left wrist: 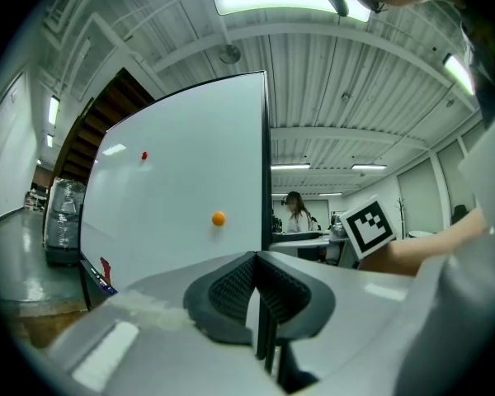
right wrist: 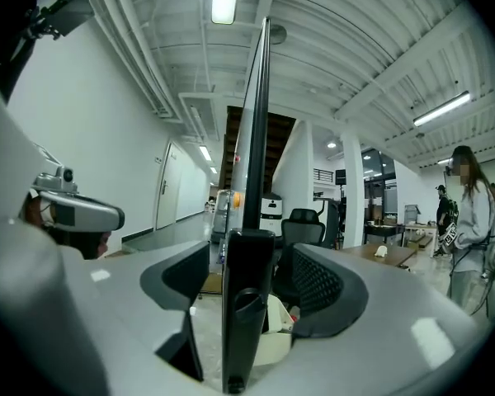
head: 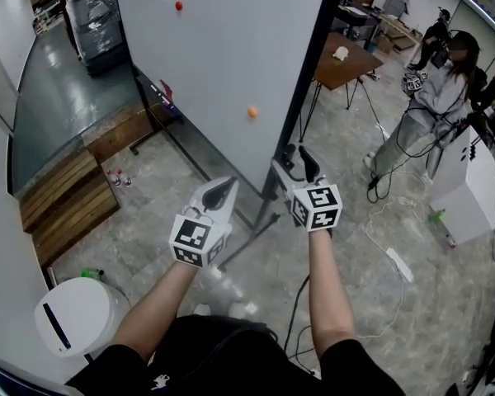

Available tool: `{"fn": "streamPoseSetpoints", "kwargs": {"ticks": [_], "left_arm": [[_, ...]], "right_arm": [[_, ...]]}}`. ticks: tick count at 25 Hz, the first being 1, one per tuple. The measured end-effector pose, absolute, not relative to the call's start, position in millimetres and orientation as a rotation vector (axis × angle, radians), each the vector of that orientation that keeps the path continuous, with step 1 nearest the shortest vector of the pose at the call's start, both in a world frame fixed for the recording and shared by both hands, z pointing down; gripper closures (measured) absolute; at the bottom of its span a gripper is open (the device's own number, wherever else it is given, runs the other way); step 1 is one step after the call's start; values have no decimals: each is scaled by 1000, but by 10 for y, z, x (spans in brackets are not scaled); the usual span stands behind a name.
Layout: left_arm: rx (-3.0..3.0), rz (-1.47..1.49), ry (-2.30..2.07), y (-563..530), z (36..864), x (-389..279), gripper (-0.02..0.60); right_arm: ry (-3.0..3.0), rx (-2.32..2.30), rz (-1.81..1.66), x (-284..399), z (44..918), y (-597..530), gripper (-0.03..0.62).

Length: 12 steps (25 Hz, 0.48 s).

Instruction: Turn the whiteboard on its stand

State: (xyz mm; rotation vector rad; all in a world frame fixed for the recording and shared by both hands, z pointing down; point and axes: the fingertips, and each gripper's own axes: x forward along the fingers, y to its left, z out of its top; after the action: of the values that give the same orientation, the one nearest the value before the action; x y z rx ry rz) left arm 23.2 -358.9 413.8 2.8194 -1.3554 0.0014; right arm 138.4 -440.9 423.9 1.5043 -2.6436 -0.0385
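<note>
Currently the whiteboard (head: 223, 64) stands upright on its stand, edge-on to the person. The right gripper (head: 299, 157) has its jaws wide apart with the board's black side frame (right wrist: 247, 304) between them, neither pad pressing on it. The left gripper (head: 221, 193) sits just beside the right one, jaws closed on nothing. If the right jaws close off-centre on the smooth frame, they may slip as the board pivots. A fast swing could also strike the left gripper, or the stand's foot (head: 249, 236) could snag the floor cable (head: 299, 302).

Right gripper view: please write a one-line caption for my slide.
Open right gripper straddles the upright edge of the whiteboard, with a gap on each side.
</note>
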Motion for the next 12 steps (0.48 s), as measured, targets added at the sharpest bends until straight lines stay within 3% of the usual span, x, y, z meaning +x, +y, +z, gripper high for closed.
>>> {"fn": "streamPoseSetpoints", "kwargs": {"ticks": [9,12], "left_arm": [[2791,26,-1401,-3562,4167,166,578],[2784,42,-1417,-3540,4184,121,578]], "right_arm": [[-2706,1358,-32,1203,4280,-4584,283],[-2738,1330,-27,1212,4281,-4589,359]]}}
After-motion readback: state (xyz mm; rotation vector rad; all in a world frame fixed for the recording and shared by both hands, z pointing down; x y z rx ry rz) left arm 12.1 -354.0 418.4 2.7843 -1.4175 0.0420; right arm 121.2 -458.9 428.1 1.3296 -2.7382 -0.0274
